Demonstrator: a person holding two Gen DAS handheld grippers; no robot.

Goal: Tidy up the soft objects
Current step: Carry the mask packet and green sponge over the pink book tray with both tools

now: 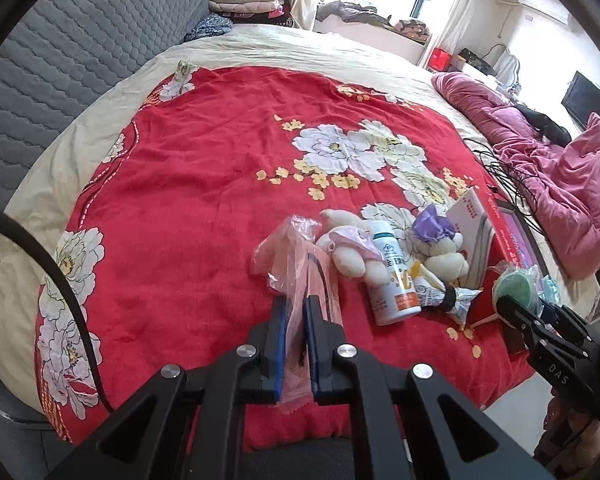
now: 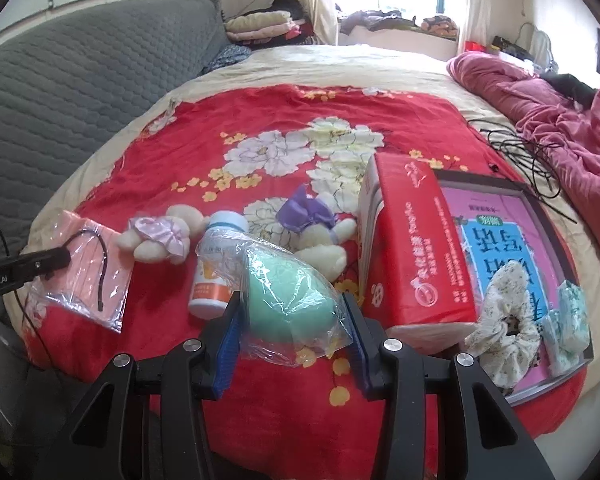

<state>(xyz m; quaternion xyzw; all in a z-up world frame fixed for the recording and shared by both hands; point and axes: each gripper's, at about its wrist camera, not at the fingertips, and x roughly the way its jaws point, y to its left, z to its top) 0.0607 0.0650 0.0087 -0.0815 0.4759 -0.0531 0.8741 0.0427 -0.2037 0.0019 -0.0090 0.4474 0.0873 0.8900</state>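
Care matters here: with my left gripper [image 1: 296, 312] pinched shut on the pink bagged mask [image 1: 300, 264] and my right gripper [image 2: 292, 312] clamped on the bagged green sponge [image 2: 284, 284], both above the red blanket [image 1: 180, 200], I'd carry them level, gently.

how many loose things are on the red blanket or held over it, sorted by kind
Plush toys: 2, one with a pink bow, one with a purple bow
Bagged soft items: 2, pink bag in the left tongs, green bag in the right tongs
Bottles: 1
Snack packets: 1
Tissue packs: 1
Books: 1
Scrunchies: 2
Total: 10
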